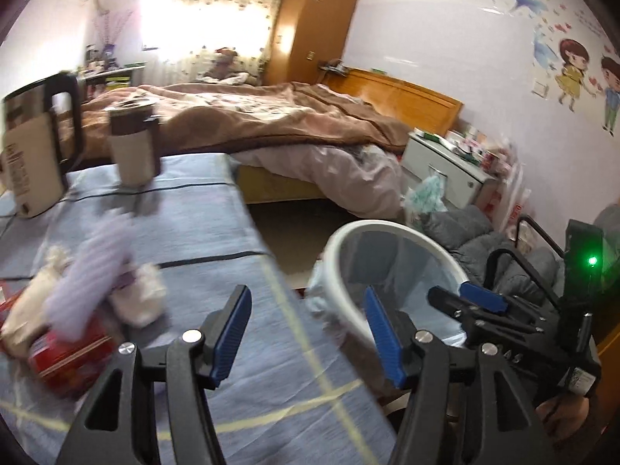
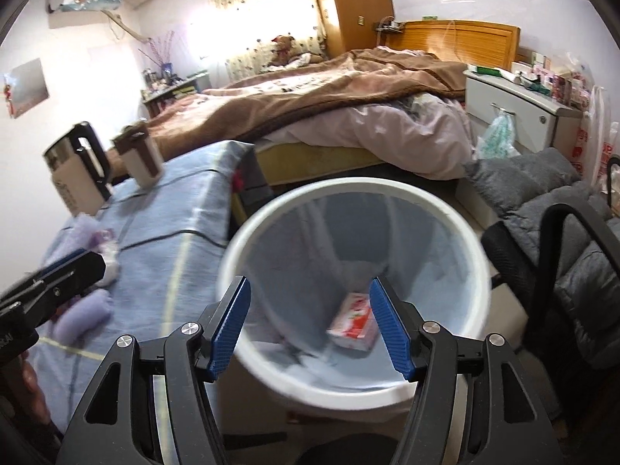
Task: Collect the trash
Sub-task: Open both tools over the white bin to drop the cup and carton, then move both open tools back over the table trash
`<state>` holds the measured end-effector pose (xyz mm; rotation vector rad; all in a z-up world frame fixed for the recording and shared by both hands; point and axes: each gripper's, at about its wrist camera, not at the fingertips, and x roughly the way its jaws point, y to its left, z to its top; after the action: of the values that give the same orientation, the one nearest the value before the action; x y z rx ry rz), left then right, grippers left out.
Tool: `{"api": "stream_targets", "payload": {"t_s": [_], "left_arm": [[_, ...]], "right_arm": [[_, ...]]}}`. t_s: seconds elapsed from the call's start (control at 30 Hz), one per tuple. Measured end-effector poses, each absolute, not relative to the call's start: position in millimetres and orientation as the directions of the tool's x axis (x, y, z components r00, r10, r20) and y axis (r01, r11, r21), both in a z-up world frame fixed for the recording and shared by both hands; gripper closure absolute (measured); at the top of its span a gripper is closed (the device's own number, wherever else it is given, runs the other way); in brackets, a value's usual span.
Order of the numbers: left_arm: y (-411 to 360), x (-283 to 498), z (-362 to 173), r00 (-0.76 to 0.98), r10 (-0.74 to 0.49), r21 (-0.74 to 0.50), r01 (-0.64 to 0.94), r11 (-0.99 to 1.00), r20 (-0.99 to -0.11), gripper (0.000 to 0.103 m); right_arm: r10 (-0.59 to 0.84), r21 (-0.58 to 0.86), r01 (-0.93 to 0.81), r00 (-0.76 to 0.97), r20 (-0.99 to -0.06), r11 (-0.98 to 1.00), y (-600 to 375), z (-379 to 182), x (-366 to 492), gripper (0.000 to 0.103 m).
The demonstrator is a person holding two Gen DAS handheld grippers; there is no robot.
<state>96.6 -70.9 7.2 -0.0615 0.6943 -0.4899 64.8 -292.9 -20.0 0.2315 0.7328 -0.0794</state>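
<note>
A white bin (image 2: 240, 240) with a pale blue liner stands on the floor beside the blue-clothed table (image 1: 217, 232). A red and white carton (image 2: 354, 327) lies at its bottom. My right gripper (image 2: 306, 325) hangs open above the bin's mouth with nothing between its fingers. My left gripper (image 1: 306, 337) is open and empty over the table's right edge, with the bin's rim (image 1: 337, 255) just beyond it. A blurred pile sits to its left: crumpled white paper (image 1: 139, 298), a purple striped wrapper (image 1: 93, 271) and a red box (image 1: 66, 356). The right gripper (image 1: 465, 296) shows past the bin.
A beige kettle (image 1: 31, 155) and a brown-lidded mug (image 1: 133, 147) stand at the table's far end. Behind is a bed (image 1: 271, 124) with a brown blanket, then a white nightstand (image 1: 438, 162). A grey jacket (image 2: 542, 193) lies over a black chair right of the bin.
</note>
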Motion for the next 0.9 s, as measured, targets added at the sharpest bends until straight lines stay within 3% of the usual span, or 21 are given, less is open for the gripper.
{"api": "stream_targets", "payload": {"t_s": [0.57,0.9], "left_arm": [[70,67,0,0.792,-0.188,-0.119,0.145,0.982,-0.581,0.036],[123,61,-13,0.791,-0.129,-0.134,0.060,0.989,-0.598,0.036]], "right_arm": [[0.237,0.253,-0.079,0.688,-0.686,0.964,-168,-34,77,0.039],[0.348,0.304,-0.180,0.626,-0.698,0.935,-105,-44,91,0.039]]}}
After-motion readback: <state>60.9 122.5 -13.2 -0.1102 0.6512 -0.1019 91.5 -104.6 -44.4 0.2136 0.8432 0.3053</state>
